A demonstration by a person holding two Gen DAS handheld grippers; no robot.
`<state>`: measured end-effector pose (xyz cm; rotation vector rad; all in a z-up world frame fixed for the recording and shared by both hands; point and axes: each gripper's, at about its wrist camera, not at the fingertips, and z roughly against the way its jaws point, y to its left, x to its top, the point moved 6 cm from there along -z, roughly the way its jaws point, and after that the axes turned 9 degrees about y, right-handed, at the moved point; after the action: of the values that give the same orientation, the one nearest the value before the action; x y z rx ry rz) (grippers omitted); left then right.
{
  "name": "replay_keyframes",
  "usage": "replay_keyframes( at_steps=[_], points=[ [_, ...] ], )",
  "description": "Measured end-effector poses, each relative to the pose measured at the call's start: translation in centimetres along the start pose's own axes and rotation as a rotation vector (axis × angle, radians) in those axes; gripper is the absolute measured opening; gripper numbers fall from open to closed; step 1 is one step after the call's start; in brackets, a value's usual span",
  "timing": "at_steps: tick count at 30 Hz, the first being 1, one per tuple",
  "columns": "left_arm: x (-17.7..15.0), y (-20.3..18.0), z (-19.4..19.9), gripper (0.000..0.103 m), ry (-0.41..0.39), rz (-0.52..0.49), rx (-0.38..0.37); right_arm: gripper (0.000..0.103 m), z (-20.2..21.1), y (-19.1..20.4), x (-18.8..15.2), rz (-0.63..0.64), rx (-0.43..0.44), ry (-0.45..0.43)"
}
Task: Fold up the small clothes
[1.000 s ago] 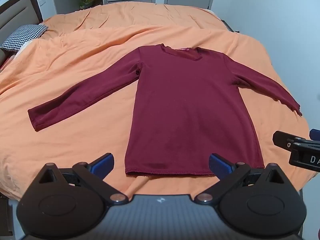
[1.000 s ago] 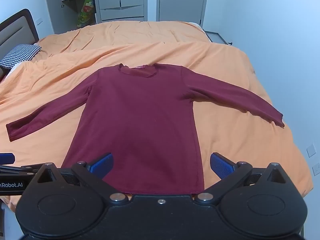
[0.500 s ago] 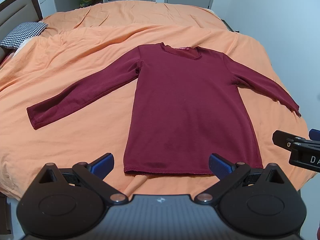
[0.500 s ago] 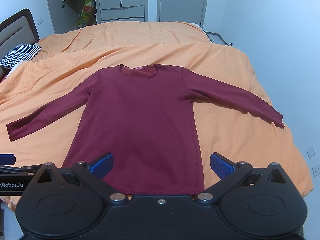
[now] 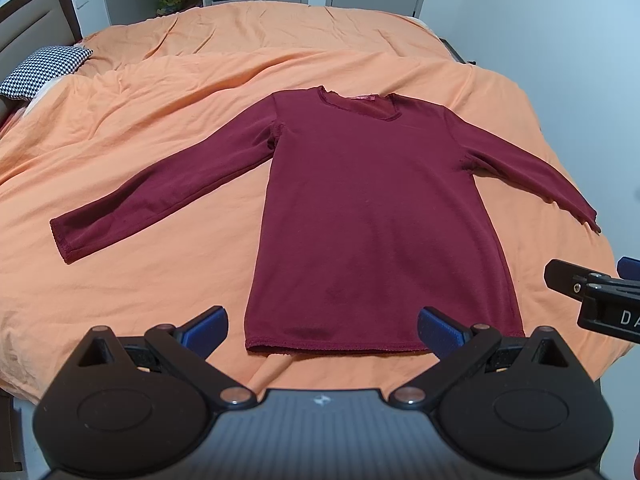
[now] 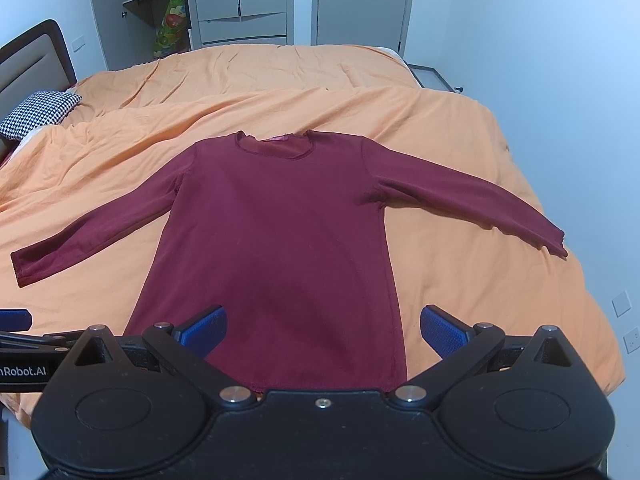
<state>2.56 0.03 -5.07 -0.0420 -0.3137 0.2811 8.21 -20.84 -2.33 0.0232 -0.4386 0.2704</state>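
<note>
Maroon long-sleeve top (image 5: 376,216) lies flat, front up, on the orange duvet (image 5: 160,128) of the bed, sleeves spread out to both sides, hem nearest the cameras, neckline away. Left tool (image 5: 322,326) and right tool (image 6: 323,326) both hover over the hem end, jaws spread wide, nothing held.

Handling, as a guess: light, soft, limp knit, no stiffness, will drape and drag on the duvet (which is itself soft and may bunch with it). Looks slightly fuzzy, so not slippery. Best pinch points are probably the left cuff (image 5: 64,240) or right cuff (image 6: 554,242) for folding sleeves in first, or the two hem corners; pinch only one layer pair, not the duvet.

View differences: left wrist shows the whole hem edge (image 5: 340,346) clear of the tool; in the right wrist view the tool body hides most of it. Right wrist shows the door (image 6: 364,0) and wall sockets (image 6: 622,304), and the right sleeve full length. Houndstooth pillow (image 5: 44,70) shows in both.
</note>
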Motion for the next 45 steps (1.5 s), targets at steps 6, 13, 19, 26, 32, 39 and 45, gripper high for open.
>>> replay_keyframes(
  at_steps=[6,13,19,26,32,39,45],
  points=[
    [0.2,0.0,-0.1,0.102,0.005,0.003,-0.007,0.102,-0.1,0.0,0.1,-0.002,-0.002,0.001],
    [0.2,0.1,-0.2,0.102,0.004,0.002,-0.007,0.102,-0.1,0.0,0.1,-0.002,-0.002,0.001],
    [0.4,0.1,-0.3,0.102,0.005,0.003,-0.014,0.102,-0.2,0.0,0.1,-0.002,-0.002,0.001],
    [0.4,0.3,-0.3,0.102,0.007,0.003,-0.019,0.102,-0.2,0.0,0.1,-0.003,-0.003,0.001],
    [0.6,0.5,-0.2,0.102,0.005,-0.003,-0.022,0.102,-0.1,-0.2,0.3,-0.005,-0.005,-0.001],
    [1.0,1.0,-0.3,0.102,0.008,-0.008,-0.033,0.102,-0.3,0.2,0.7,-0.012,-0.015,-0.005],
    [1.4,1.5,-0.2,0.102,0.004,-0.019,-0.045,0.102,-0.1,0.8,0.8,-0.021,-0.026,-0.012]
  ],
)
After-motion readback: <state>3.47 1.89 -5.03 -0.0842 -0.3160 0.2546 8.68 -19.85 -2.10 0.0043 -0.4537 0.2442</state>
